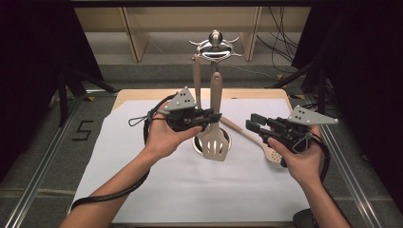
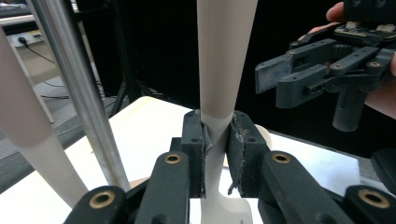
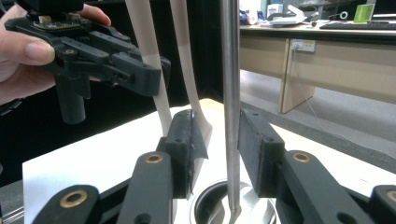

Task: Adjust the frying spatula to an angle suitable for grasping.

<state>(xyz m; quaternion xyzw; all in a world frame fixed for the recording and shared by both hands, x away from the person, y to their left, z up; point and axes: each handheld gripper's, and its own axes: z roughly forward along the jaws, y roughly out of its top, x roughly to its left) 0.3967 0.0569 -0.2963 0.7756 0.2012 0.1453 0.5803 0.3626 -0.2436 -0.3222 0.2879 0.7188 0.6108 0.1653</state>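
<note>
A beige slotted spatula hangs upright beside the steel pole of a utensil stand. My left gripper is shut on the spatula's handle, just above the blade. A second beige utensil hangs behind it. My right gripper is held open to the right of the stand, with nothing between its fingers. In the right gripper view the pole shows farther off through the gap between the jaws. A beige slotted spoon lies on the table under the right gripper.
The stand's round steel base sits mid-table on a white sheet. The tabletop's wooden far edge shows beyond the sheet. Black stands and cables flank the table on both sides.
</note>
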